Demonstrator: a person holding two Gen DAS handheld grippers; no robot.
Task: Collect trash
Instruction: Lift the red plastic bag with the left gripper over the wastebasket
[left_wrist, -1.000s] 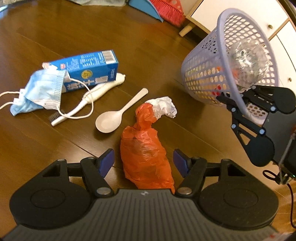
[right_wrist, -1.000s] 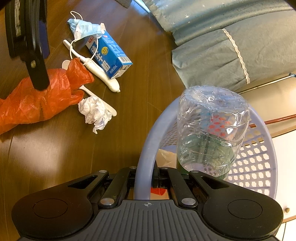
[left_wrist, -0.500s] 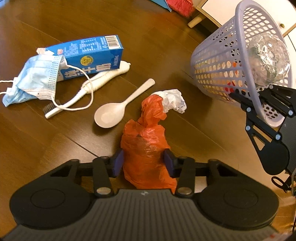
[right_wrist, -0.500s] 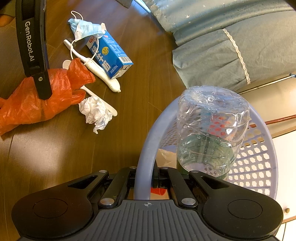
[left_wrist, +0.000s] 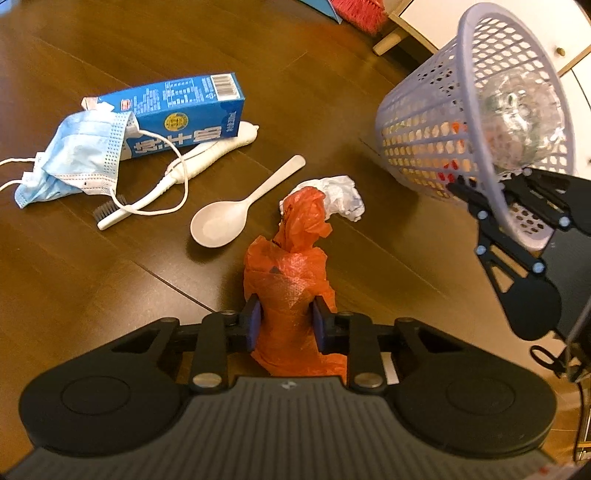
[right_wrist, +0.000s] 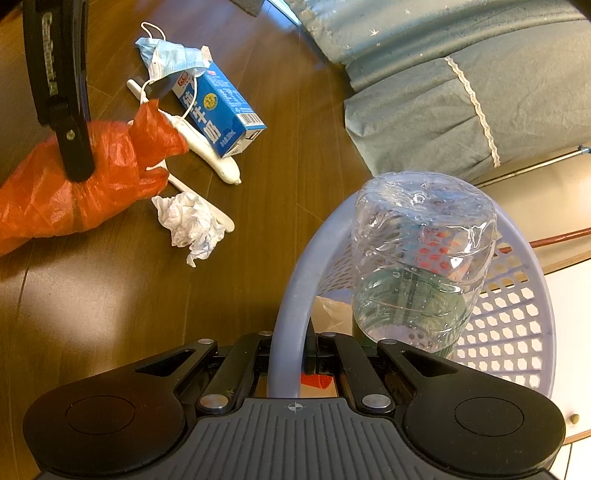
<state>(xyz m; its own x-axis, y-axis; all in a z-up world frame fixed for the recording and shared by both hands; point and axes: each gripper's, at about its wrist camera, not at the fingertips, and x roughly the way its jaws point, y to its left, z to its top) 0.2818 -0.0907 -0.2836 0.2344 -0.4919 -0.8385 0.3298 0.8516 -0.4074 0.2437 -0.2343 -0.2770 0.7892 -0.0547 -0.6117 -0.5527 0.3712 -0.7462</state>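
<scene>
My left gripper (left_wrist: 287, 325) is shut on a crumpled orange plastic bag (left_wrist: 291, 266) that rises off the wooden floor; the same orange bag (right_wrist: 74, 188) shows at the left of the right wrist view. My right gripper (right_wrist: 308, 350) is shut on the rim of a tilted lavender mesh basket (right_wrist: 509, 317), which holds a clear plastic bottle (right_wrist: 421, 258). In the left wrist view the basket (left_wrist: 432, 147) stands at the right. On the floor lie a white paper wad (left_wrist: 341, 197), a white spoon (left_wrist: 236, 214), a toothbrush (left_wrist: 177, 177), a blue milk carton (left_wrist: 181, 110) and a face mask (left_wrist: 74, 155).
A teal bed skirt (right_wrist: 461, 81) hangs at the back in the right wrist view. White cabinet doors (left_wrist: 569, 40) and a wooden furniture leg (left_wrist: 388, 40) stand behind the basket. A red broom head (left_wrist: 354, 7) lies at the top edge.
My left gripper moved forward over the orange bag, closed its fingers on it, and lifted it slightly. The right gripper and basket stayed nearly still.
</scene>
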